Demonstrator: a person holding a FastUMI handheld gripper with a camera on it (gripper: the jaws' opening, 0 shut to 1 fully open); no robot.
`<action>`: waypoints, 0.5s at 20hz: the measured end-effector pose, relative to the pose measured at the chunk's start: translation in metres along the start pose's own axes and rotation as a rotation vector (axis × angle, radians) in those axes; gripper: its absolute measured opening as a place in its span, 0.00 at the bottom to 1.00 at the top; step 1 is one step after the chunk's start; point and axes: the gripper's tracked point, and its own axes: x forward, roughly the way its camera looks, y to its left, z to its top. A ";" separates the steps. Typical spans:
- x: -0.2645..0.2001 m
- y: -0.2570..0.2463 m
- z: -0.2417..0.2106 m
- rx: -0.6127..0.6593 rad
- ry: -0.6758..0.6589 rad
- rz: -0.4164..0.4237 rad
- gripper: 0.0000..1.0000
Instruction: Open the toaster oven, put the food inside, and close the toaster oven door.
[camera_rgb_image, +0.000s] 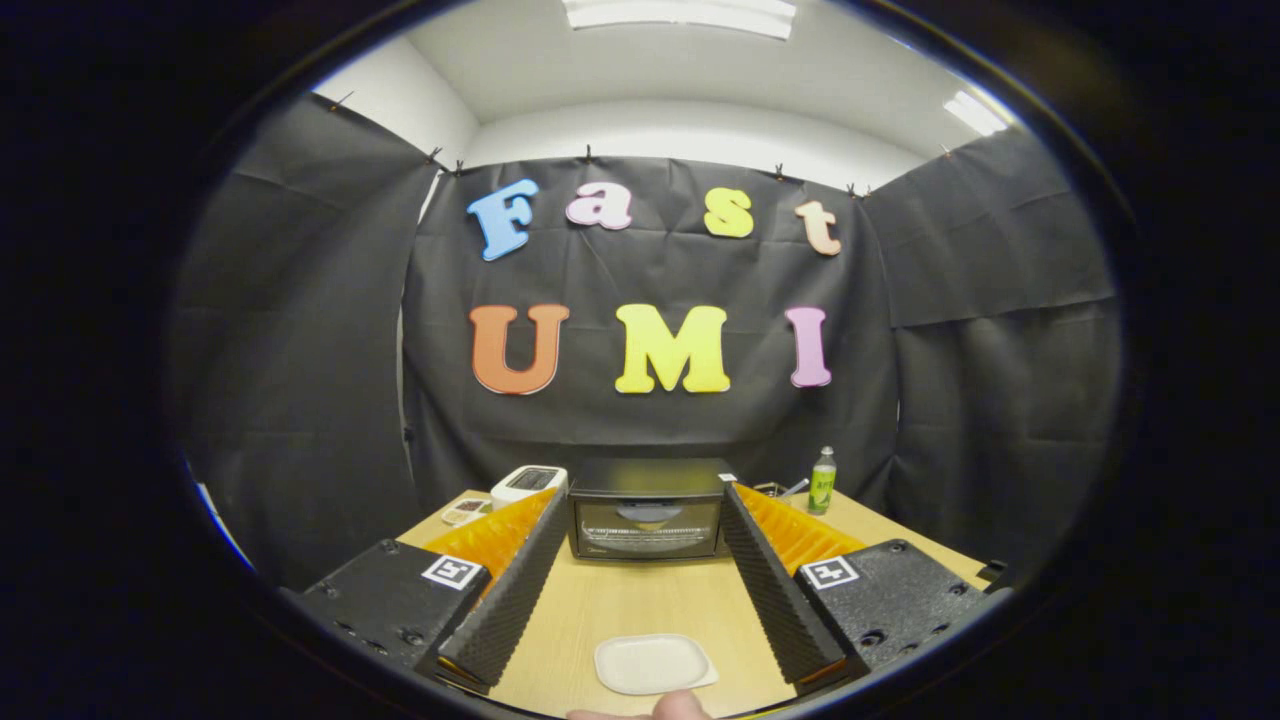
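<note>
Gripper (645, 545): spread wide, grasping nothing; the two fingers hang above the table and touch no object.
Fingers (505, 600): black ribbed pads on the inner faces, orange ribbed backing on the outer sides, each mounted on a black block with a square black-and-white marker.
Between the fingers, near end: a white shallow tray (654, 663) with rounded corners lies flat on the wood; nothing can be made out in it.
Fingertip (680, 706): a person's fingertip shows just nearer than the tray, close to its near rim; whether it touches the tray cannot be told.
Toaster oven (648, 508): black, standing on the table beyond the fingertips and framed between them, glass door facing the camera and closed; a rack shows faintly behind the glass.
Left of the oven: a white device (528, 484) with a dark screen, and just nearer, a small white dish (466, 512) holding something brownish.
Right of the oven: a green bottle (822, 481) with a white cap stands upright, apart from the oven.
Table (640, 610): light wood, bare between tray and oven.
Room: black cloth walls on three sides, white ceiling with lit panels (680, 14).
</note>
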 end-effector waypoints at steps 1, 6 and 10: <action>0.000 0.001 0.000 0.001 -0.002 0.006 1.00; 0.005 -0.001 -0.007 0.028 0.035 -0.001 1.00; 0.006 -0.004 -0.008 0.033 0.046 -0.007 1.00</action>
